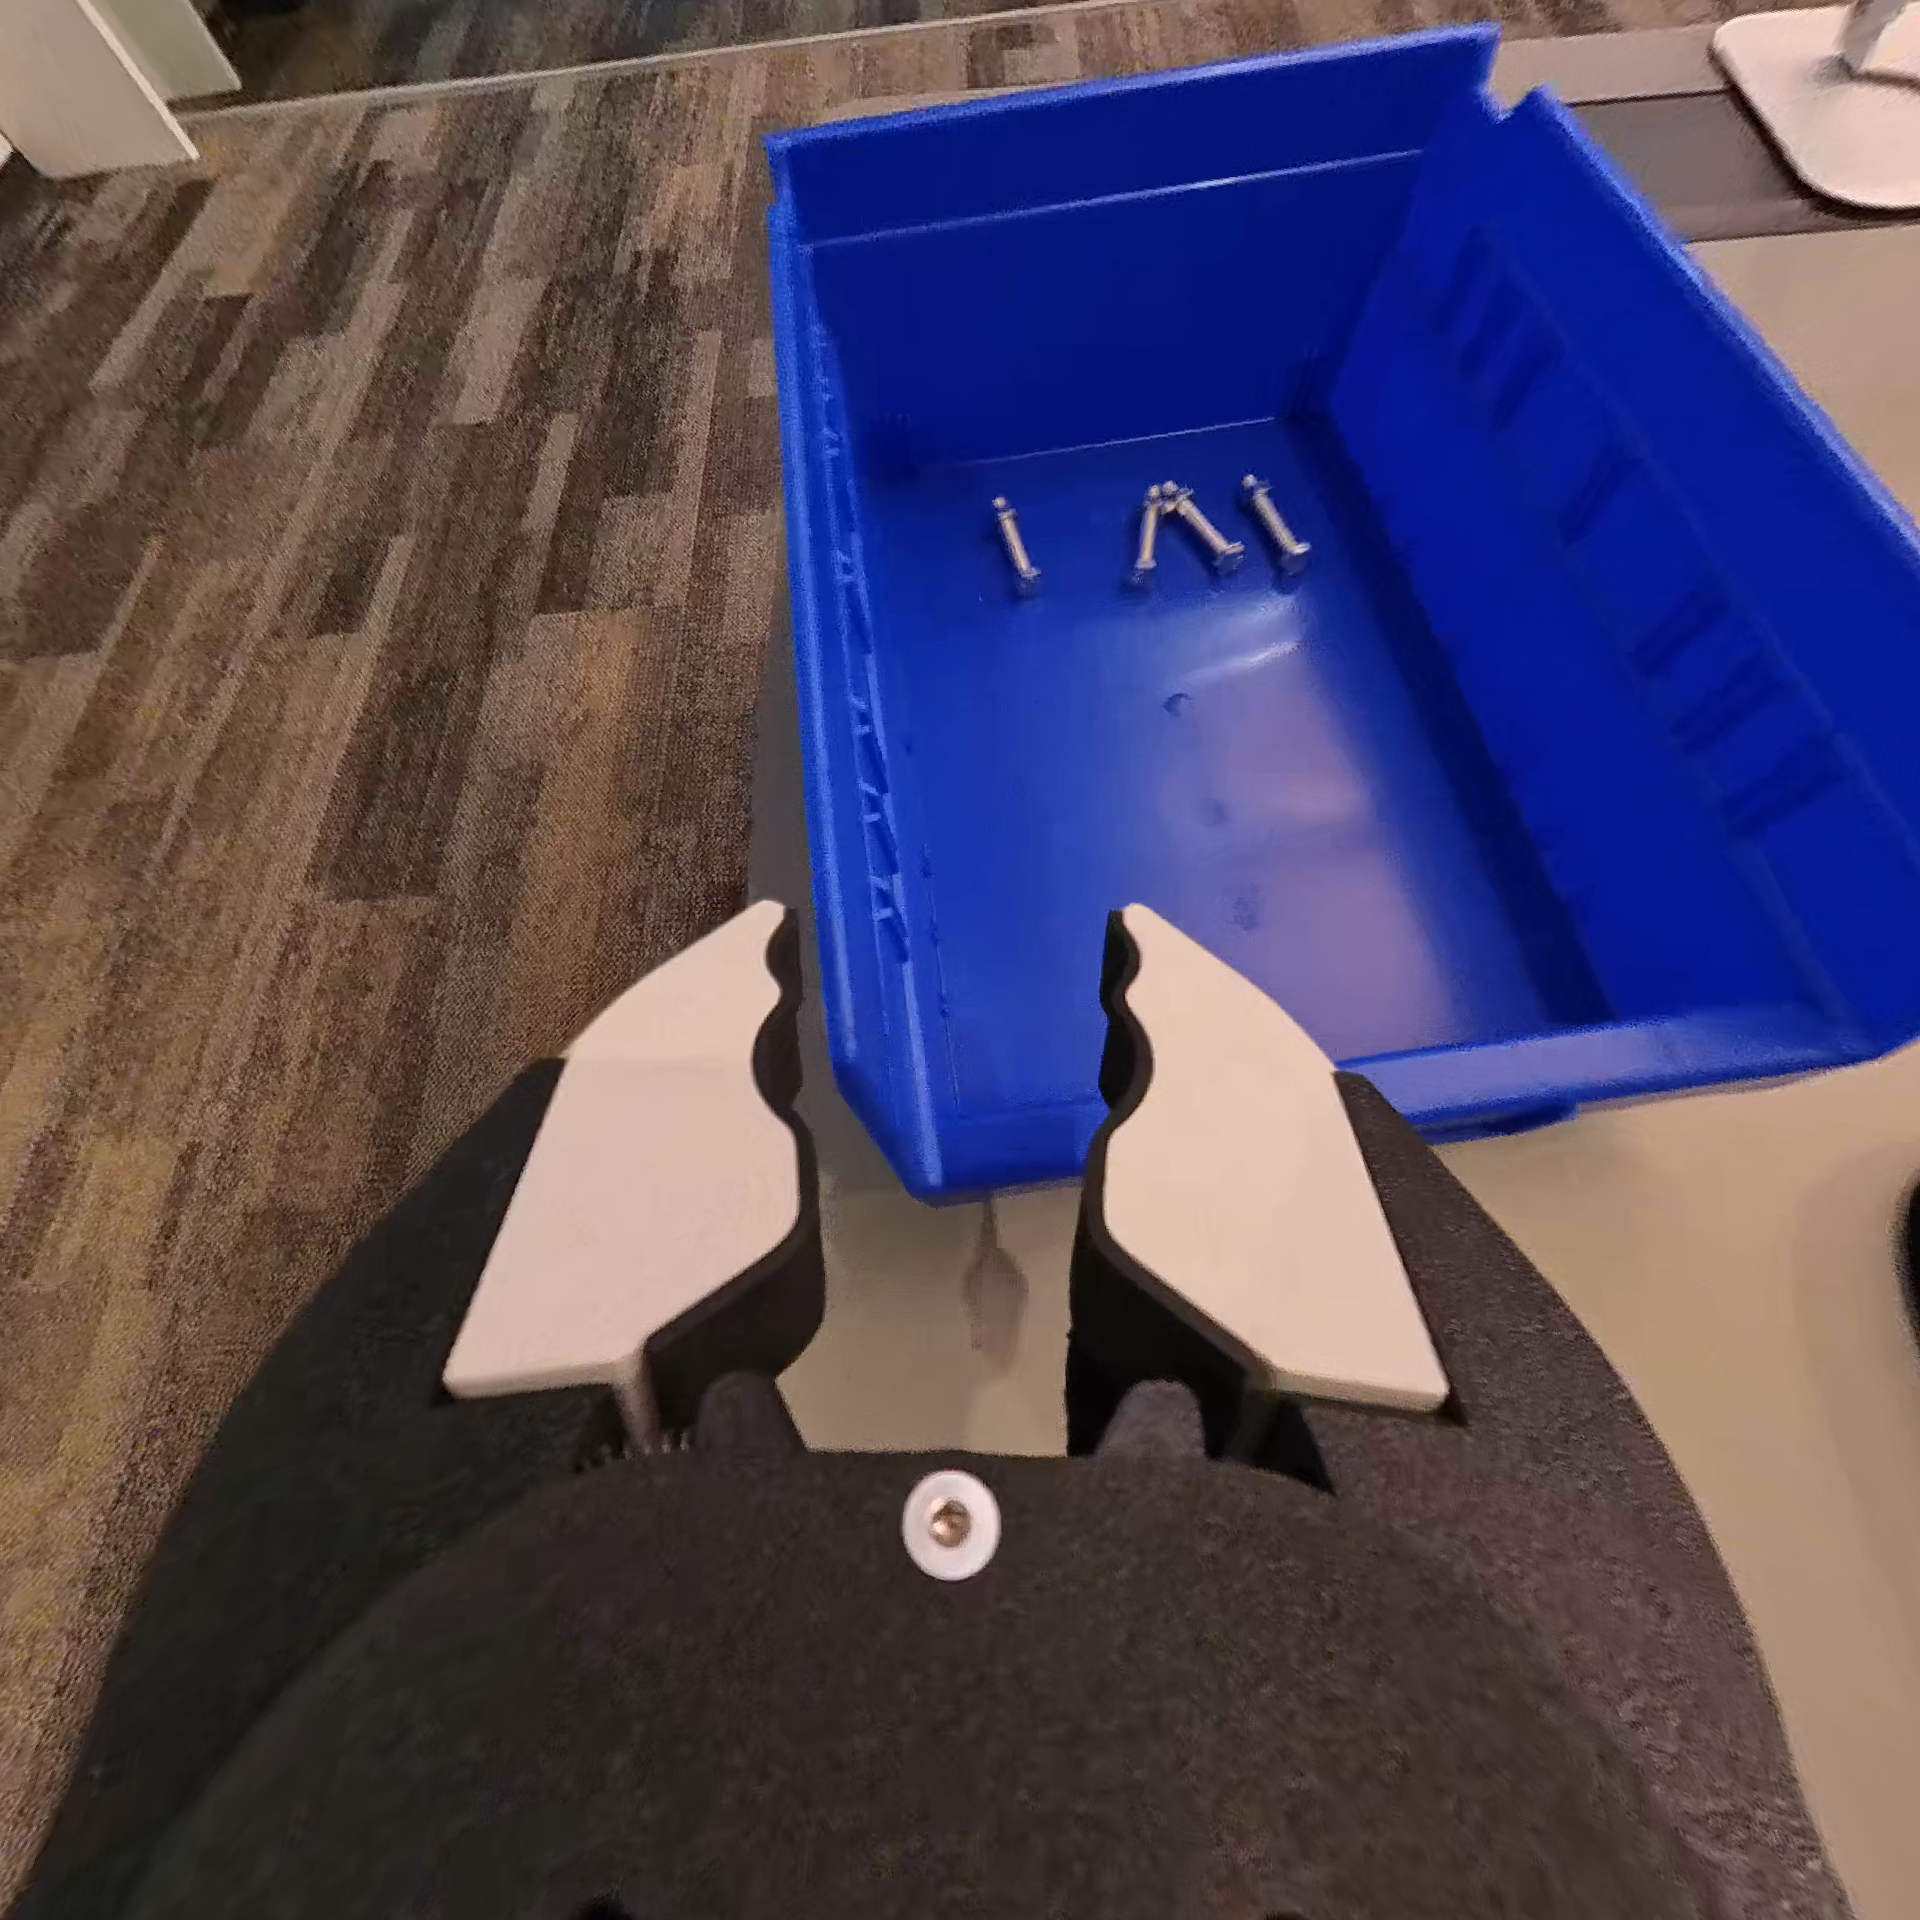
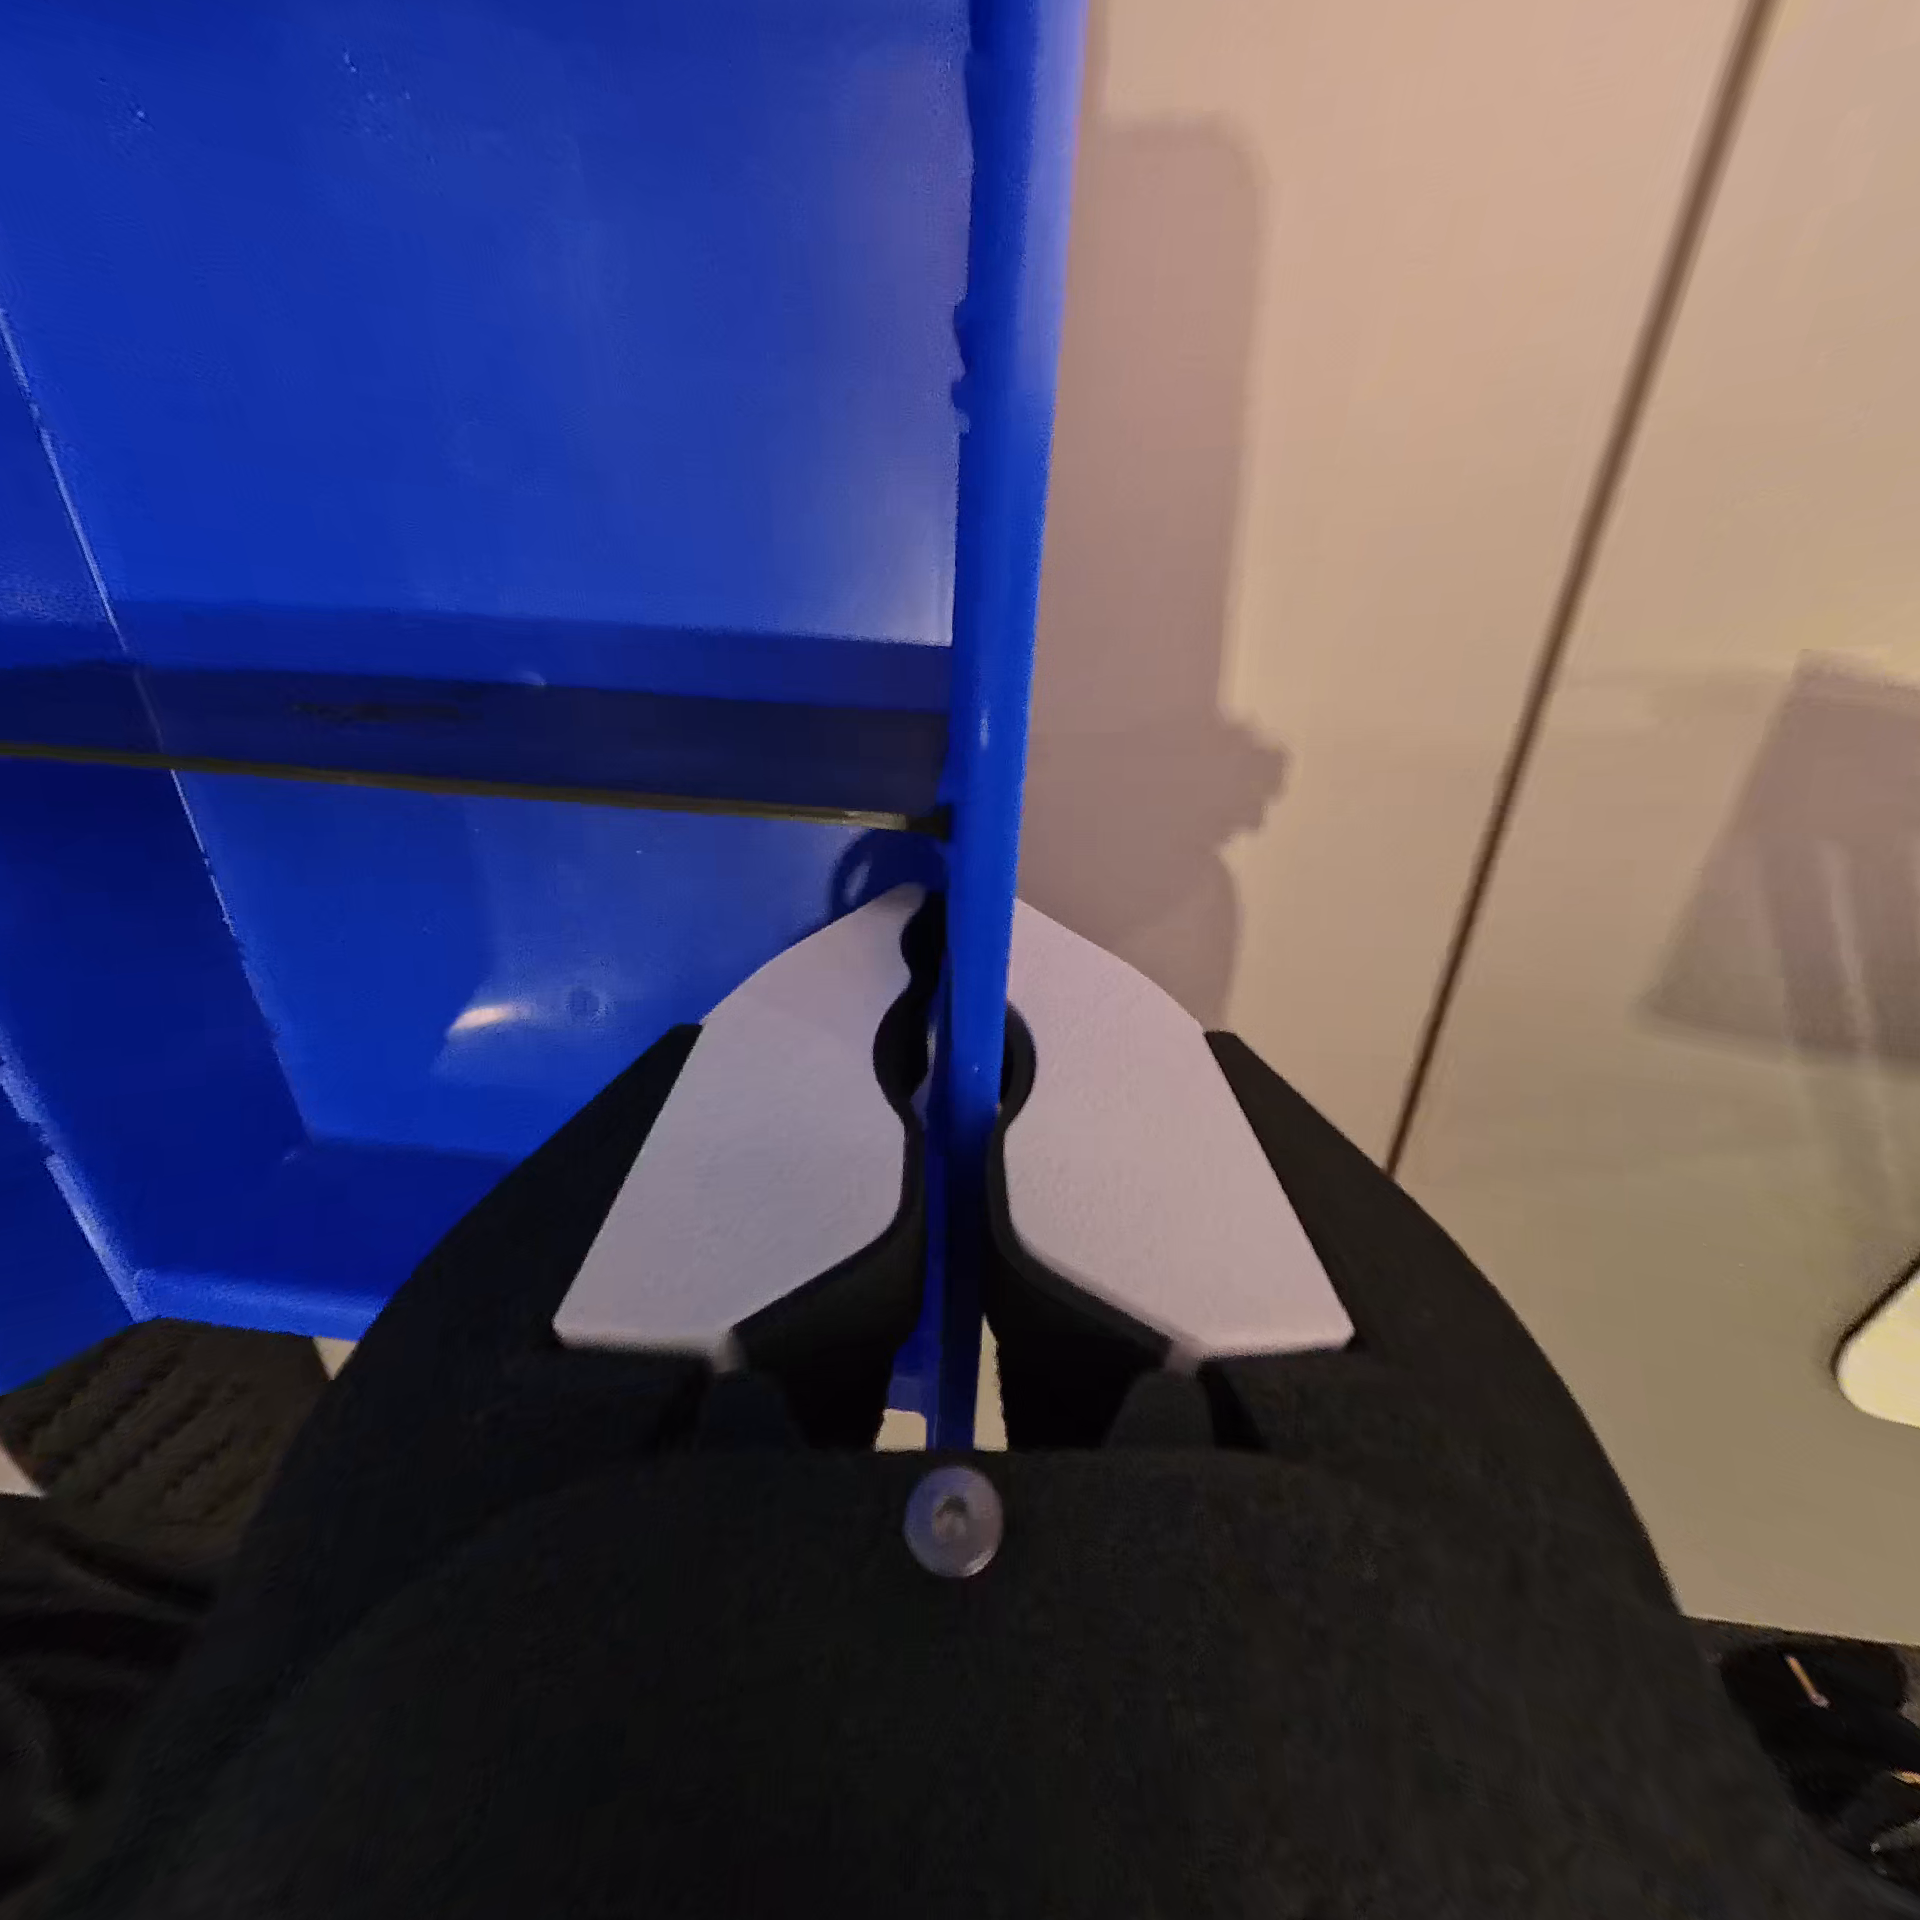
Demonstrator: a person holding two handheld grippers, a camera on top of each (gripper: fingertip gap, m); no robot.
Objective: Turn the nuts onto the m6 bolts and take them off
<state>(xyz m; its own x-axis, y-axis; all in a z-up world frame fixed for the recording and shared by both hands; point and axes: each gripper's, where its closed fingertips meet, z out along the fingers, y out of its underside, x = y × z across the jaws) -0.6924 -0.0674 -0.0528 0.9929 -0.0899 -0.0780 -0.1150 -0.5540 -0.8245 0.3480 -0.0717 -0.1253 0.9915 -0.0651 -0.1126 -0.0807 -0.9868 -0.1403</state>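
A blue plastic bin [image 1: 1558,582] stands on a beige table. Several silver bolts [image 1: 1153,540] with nuts on them lie on its floor near the far wall. My left gripper [image 1: 951,925] is open and empty, hovering over the bin's near left corner. My right gripper [image 2: 961,914] is shut on the bin's side wall [image 2: 987,623], one finger inside the bin and one outside. The bolts do not show in the right wrist view.
The table edge runs along the bin's left side, with patterned carpet [image 1: 312,520] below. A white stand base [image 1: 1829,114] sits at the far right. In the right wrist view, the table [image 2: 1403,520] has a seam, and a black cloth [image 2: 135,1403] lies at lower left. The gap from one gripper's tips to the other's is roughly 105 cm.
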